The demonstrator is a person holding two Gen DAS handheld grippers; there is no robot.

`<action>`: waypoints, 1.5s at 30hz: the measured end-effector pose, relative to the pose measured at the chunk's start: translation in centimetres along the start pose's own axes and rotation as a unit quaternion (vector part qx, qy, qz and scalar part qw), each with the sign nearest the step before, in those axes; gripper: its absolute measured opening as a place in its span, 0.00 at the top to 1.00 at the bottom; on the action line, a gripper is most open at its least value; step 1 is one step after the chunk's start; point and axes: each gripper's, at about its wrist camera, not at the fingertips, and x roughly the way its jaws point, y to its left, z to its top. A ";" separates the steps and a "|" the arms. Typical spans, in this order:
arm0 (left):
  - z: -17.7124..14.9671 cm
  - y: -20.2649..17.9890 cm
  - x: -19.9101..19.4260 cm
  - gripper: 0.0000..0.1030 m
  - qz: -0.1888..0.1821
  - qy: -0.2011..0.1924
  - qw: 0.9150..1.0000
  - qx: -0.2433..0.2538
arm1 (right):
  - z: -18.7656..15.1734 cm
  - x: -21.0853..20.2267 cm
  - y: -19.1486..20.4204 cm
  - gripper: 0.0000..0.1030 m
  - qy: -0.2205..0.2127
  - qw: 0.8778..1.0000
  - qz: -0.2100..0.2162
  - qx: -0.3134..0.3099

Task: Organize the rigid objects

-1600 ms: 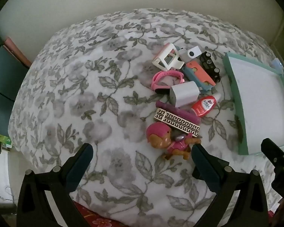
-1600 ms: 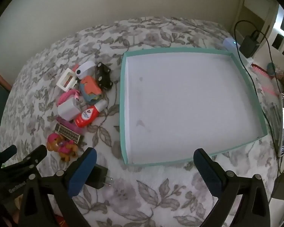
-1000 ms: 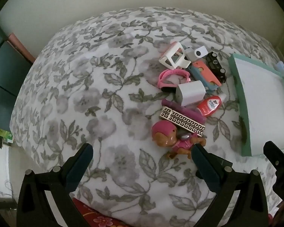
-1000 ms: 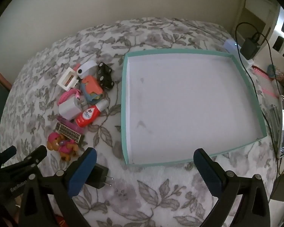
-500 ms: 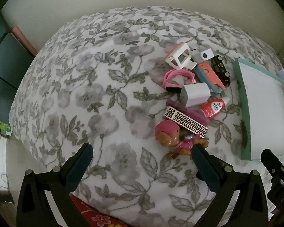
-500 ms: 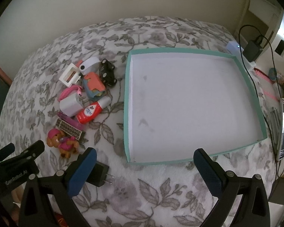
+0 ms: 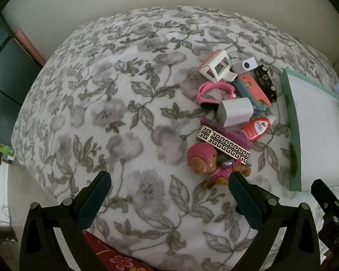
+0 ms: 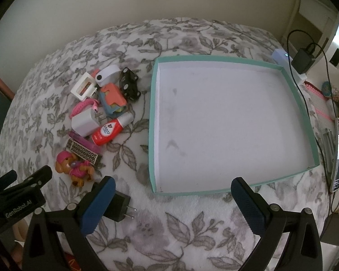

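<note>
My left tongs (image 7: 169, 187) and right tongs (image 8: 173, 192) hang spread apart over the floral bed (image 7: 124, 103), gripping nothing. The toys lie heaped left of the teal tray (image 8: 300, 113): the patterned bar (image 7: 224, 144) runs diagonally, touching the pink pup figure (image 7: 212, 166); a black plug (image 8: 121, 207) sits near my right tongs, prongs toward the tray.

In the left wrist view, the teal-rimmed white tray (image 7: 291, 122) is cut off by the right edge, and the pink-and-brown toy puppy (image 7: 212, 166) is partly covered at its near right by a gripper finger. In the right wrist view, the black plug adapter (image 8: 119, 206) is half hidden behind the left blue finger pad (image 8: 97, 205). The purple tube (image 8: 84, 144) is largely hidden under the white charger cube (image 8: 84, 123). The print on the red squeeze bottle (image 8: 108, 131) is too small to be read.
</note>
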 end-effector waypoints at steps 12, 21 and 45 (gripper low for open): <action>-0.1 0.2 0.0 0.00 0.000 0.000 1.000 0.001 | -0.1 0.3 0.0 0.00 0.004 1.000 0.001 -0.001; -0.2 0.3 0.1 0.00 0.001 0.001 1.000 0.002 | -0.1 0.4 0.0 0.00 0.008 1.000 0.000 0.000; 0.0 0.2 0.1 0.00 0.004 0.005 1.000 0.005 | -0.2 0.8 0.1 0.00 0.014 1.000 0.001 0.001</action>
